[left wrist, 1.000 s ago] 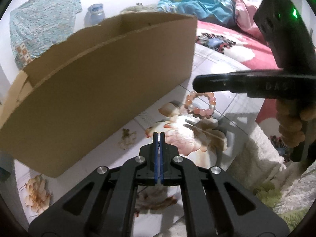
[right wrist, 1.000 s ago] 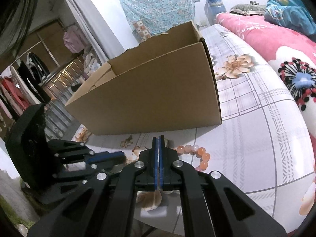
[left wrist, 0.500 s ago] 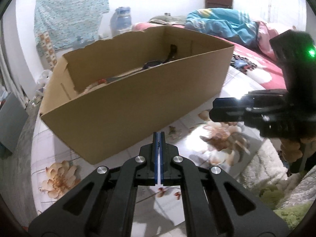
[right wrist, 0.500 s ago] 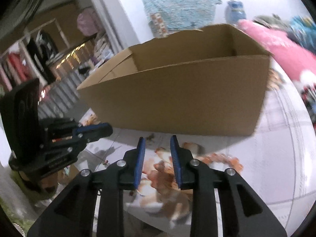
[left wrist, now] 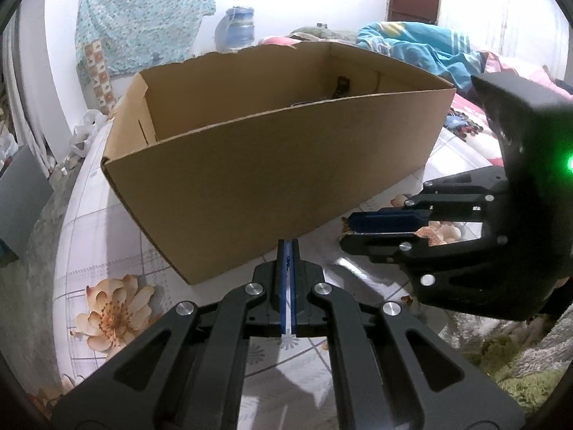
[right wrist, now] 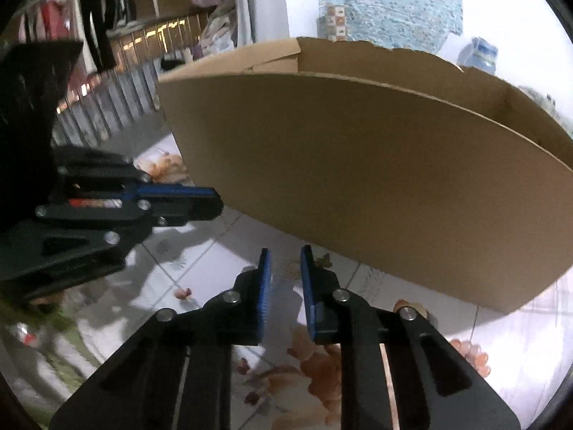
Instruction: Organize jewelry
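An open brown cardboard box (left wrist: 272,179) stands on the flowered bed sheet; it also fills the right wrist view (right wrist: 376,193). A dark strap-like item (left wrist: 340,87) lies inside at its far end. My left gripper (left wrist: 287,247) is shut and empty, close in front of the box's near wall. My right gripper (right wrist: 284,258) is open and empty, low over the sheet before the box; it also shows at the right of the left wrist view (left wrist: 349,231). A pink bead bracelet (right wrist: 472,353) lies on the sheet, partly hidden behind the right gripper's arm.
The white sheet with peach flowers (left wrist: 111,311) covers the bed. A pink and blue bedding pile (left wrist: 422,44) lies behind the box. A water jug (left wrist: 236,30) stands by the far wall. A clothes rack (right wrist: 118,25) is at the left. A green fuzzy rug (left wrist: 519,369) lies at lower right.
Both grippers have pulled back and swung left along the box. The right gripper opened from shut. The bracelet has slid from centre to the lower right of the right wrist view.
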Available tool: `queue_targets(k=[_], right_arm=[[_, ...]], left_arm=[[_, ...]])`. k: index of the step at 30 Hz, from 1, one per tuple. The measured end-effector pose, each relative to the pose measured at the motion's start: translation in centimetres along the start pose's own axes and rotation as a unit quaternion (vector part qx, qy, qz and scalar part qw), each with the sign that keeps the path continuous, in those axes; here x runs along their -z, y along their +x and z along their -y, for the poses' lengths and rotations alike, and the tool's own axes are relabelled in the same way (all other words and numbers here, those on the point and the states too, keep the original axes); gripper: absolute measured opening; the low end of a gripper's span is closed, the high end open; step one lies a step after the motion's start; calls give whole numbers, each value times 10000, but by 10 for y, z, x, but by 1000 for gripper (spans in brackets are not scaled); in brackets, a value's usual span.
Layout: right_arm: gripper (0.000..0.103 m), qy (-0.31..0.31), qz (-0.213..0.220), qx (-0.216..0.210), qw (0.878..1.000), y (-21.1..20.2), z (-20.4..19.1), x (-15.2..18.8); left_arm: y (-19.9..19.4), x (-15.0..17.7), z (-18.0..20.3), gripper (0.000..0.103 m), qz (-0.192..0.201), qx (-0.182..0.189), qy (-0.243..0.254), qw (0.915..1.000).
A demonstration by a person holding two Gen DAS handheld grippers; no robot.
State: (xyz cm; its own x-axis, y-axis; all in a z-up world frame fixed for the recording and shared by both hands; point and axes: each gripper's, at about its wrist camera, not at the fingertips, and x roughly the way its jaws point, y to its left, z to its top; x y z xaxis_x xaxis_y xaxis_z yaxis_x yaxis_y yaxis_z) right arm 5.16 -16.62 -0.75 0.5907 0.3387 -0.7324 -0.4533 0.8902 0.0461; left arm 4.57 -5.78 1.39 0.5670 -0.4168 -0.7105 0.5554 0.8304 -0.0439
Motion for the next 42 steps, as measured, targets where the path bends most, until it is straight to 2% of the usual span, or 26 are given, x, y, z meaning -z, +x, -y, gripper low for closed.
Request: queue_targets(k=[5, 10, 18, 30, 42], right_arm=[[14, -258, -108, 167, 9995, 4, -8, 0], [14, -222, -144, 198, 9995, 4, -7, -2], [14, -3, -187, 116, 9998, 10, 2, -8], [11, -129, -385, 22, 9992, 11, 0, -10], [10, -78, -329, -65, 9994, 5, 3, -9]], left_arm=[[2, 1, -3, 1, -3, 61, -51, 10000], [3, 2, -6, 1, -15, 97, -66, 9999], [4, 5, -8, 1, -25, 117, -82, 9999], [6, 9, -7, 1, -41, 115, -109, 9999], [6, 9, -6, 1, -30, 110, -133, 9998]])
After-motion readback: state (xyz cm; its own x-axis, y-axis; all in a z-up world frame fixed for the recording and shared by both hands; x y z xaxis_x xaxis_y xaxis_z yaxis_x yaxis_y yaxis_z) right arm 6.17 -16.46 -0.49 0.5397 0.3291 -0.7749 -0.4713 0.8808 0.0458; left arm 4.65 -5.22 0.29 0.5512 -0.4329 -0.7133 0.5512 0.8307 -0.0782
